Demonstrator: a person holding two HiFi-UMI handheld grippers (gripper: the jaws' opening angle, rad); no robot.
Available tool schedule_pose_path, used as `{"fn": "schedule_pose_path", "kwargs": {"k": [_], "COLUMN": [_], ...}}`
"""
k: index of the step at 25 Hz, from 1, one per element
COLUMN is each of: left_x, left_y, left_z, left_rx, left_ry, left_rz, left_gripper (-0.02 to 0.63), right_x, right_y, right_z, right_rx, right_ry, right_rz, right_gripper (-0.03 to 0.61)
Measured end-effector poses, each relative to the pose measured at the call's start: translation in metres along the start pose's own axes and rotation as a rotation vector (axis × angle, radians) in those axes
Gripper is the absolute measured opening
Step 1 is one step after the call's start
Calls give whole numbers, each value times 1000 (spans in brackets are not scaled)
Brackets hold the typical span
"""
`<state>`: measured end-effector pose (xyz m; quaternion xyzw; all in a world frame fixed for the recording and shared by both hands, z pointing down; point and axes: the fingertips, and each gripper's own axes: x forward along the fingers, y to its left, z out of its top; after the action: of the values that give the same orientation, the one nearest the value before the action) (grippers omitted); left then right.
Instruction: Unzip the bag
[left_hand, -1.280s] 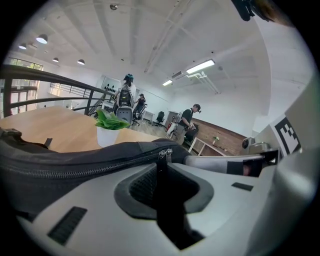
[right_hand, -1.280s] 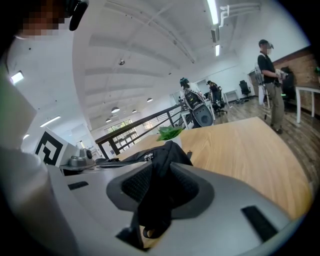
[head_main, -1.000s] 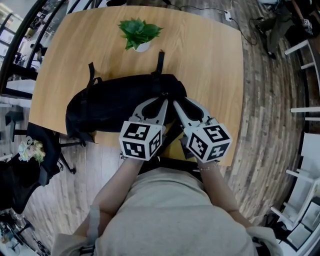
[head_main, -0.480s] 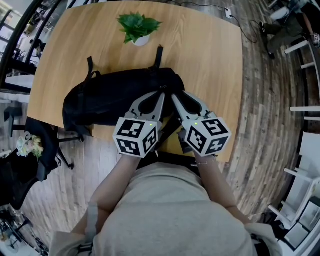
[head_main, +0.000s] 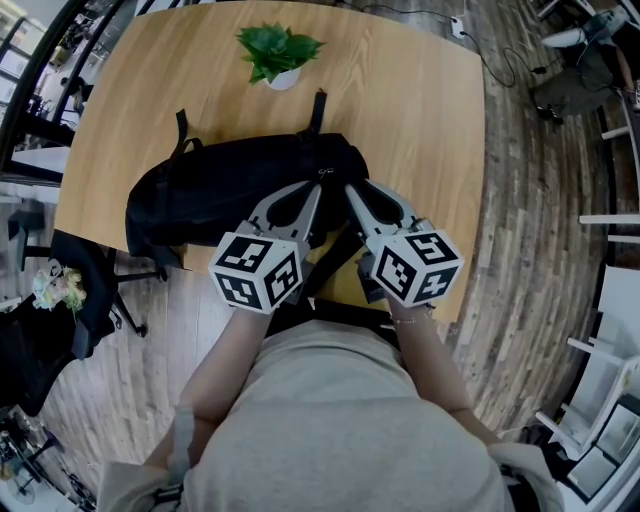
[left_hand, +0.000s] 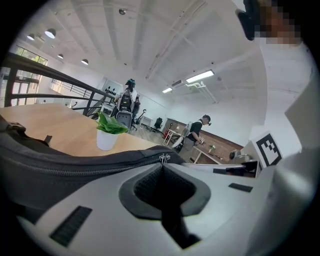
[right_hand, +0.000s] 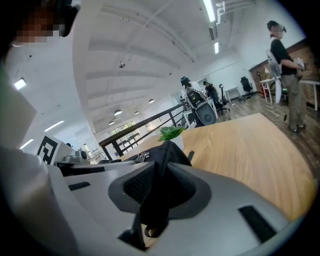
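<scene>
A black bag (head_main: 220, 195) lies lengthwise on the wooden table (head_main: 420, 110), and its zipper line (left_hand: 75, 169) runs along its top. Both grippers meet at the bag's right end. My left gripper (head_main: 318, 188) is closing, and the metal zipper pull (left_hand: 162, 159) is pinched at its fingertips. My right gripper (head_main: 350, 190) is closing too, and a fold of the bag's black fabric (right_hand: 162, 150) fills the gap between its pads. A strap loop hangs below that fold.
A small potted plant (head_main: 278, 55) stands behind the bag. A black strap (head_main: 318, 108) lies on the table beside it. The table's near edge is just below the grippers. A dark chair (head_main: 90, 290) stands at the left, and people stand far off.
The left gripper's body has swung left and nearer to me while its tips stayed at the bag's right end. Both pairs of jaws have narrowed.
</scene>
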<state>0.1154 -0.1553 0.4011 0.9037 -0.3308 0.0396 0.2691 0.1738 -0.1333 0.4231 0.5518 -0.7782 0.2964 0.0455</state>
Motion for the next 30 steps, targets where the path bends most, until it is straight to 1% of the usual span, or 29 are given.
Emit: {"fn": "schedule_pose_path", "kwargs": {"k": [4,10,13,19,21,25,30], "left_x": [-3,6,8,6,8,13,19], "left_y": [2,-3,-4,6,6,5,7], "left_z": [2,-9,-11,-9,-10,-11,-16], "left_rx": [20,16,19,-3,-1,12,59], "left_ry": [21,83,86,77,79,90,120], "left_rz": [-8,-24,-15,13,7,3,13], "left_gripper": [25,28,29,28,28,28,29], "right_x": [0,0,-1,0,0,-1,0], "right_y": [1,1,1,2,2,2,3], "right_z": [0,-1,-1,-1,-1,0,-1], "right_rx": [-2,-4,-8,-9,-9,-9,-7], "right_ry": [-2,-6,-6,-8,-8,-9,-12], "right_rz": [-3,-7,-10,-6,-5,-2,0], "right_gripper": [87,89,89,91,91,91,91]}}
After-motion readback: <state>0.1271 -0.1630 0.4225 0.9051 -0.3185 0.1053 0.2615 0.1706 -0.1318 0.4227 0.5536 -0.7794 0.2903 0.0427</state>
